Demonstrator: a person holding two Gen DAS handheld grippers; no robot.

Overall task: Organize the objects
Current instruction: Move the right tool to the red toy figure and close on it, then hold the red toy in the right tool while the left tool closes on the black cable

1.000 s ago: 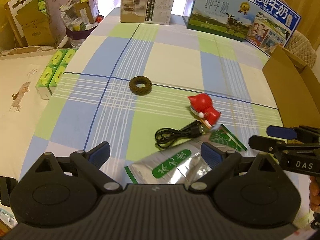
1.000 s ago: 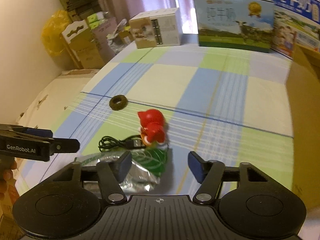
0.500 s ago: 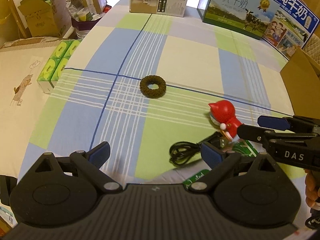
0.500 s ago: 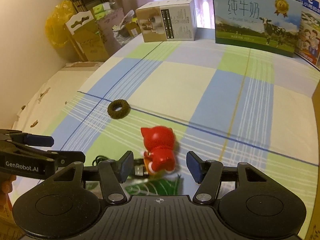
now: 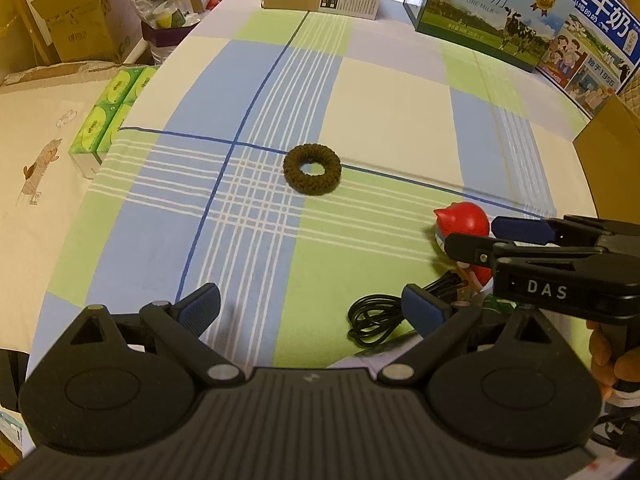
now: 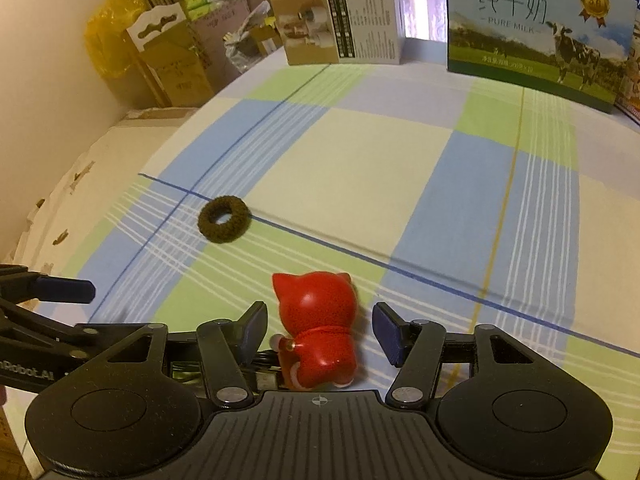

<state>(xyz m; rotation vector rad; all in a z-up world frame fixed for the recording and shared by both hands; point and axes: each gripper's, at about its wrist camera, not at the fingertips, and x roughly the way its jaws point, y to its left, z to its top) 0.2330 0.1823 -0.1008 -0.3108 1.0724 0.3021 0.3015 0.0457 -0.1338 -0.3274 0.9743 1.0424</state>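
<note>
Right hand-held gripper [image 6: 319, 330], wide, straddles the red toy [image 6: 318, 330] on the desk [image 6: 360, 168]; closing comes next. Left hand-held gripper [image 5: 312, 310] hovers wide, empty.

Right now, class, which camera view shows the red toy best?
The right wrist view: the red toy sits whole and close between the open right gripper fingers. In the left wrist view that gripper crosses it, leaving mostly its head visible.
</note>
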